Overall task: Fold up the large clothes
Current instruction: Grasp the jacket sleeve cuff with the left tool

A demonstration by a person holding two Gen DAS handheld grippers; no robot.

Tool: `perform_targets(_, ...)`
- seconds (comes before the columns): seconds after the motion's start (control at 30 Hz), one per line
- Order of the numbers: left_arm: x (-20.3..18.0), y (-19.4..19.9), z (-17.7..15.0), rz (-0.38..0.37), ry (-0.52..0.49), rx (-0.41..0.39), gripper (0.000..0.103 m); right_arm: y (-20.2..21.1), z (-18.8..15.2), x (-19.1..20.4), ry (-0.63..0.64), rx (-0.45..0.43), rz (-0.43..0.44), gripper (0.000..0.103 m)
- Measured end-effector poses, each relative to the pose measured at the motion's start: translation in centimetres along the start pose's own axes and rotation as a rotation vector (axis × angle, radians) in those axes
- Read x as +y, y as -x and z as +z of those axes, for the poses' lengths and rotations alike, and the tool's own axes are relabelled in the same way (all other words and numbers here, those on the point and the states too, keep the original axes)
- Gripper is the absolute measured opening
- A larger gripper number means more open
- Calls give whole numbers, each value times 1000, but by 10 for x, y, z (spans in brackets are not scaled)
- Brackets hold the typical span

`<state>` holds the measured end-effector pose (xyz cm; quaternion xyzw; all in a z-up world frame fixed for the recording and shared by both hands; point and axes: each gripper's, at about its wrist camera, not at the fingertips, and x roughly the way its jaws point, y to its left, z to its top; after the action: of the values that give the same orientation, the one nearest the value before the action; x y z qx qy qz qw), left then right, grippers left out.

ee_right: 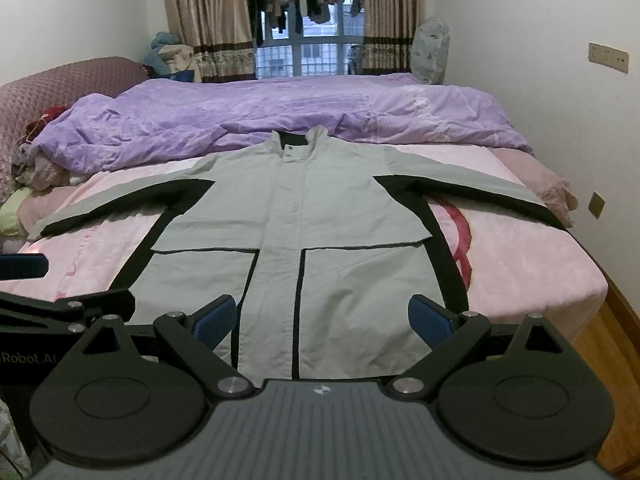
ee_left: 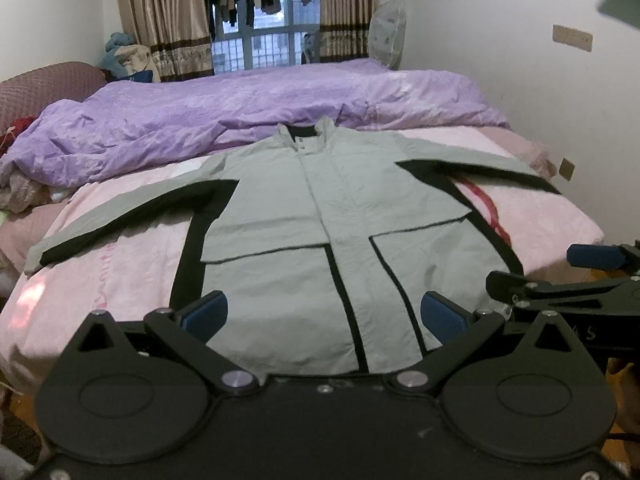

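Side by side — facing bed (ee_left: pixel 560 236)

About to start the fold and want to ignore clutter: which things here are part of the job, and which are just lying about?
Part of the job:
- grey and black jacket, spread flat, sleeves out
- pink sheet under it
- left tool, open
- right tool, open

Just lying about:
- purple duvet beyond the collar
- clothes pile by the curtain
- covered fan

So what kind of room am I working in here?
Most likely a home bedroom. A grey jacket lies spread on a bed, a rumpled purple duvet sits behind it, and curtains frame a window with laundry hanging outside.
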<state>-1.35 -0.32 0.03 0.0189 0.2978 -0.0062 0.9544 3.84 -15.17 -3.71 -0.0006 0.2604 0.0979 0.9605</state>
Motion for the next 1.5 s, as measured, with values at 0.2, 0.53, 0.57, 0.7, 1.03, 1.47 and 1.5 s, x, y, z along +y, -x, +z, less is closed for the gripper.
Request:
perform_targets(0.2, 49, -40, 7, 113, 106, -90, 103, -23, 13, -8, 82, -90, -64, 103)
perform_targets(0.53, 220, -188, 64, 521, 173, 66, 103, -115, 73, -62, -73, -155, -101, 103)
perform_targets(0.57, 248, -204, 68, 571, 202, 80, 103, -123, 77, -64, -87, -154, -103, 103)
perform_targets(0.7, 358, -247, 76, 637, 402, 142, 103, -166, 85, -75, -174, -106, -89, 103)
perform_targets(1.03, 538, -316, 52, 780, 581, 227, 103, -223, 97, -62, -182, -22, -123, 103)
perform_targets(1.47, 576, -303, 28, 701, 679, 236, 67, -244, 98, -54, -193, 51, -53, 85)
perform_targets(1.5, 576, -302, 27, 694, 678, 242, 67, -243, 98, -52, -189, 51, -50, 85)
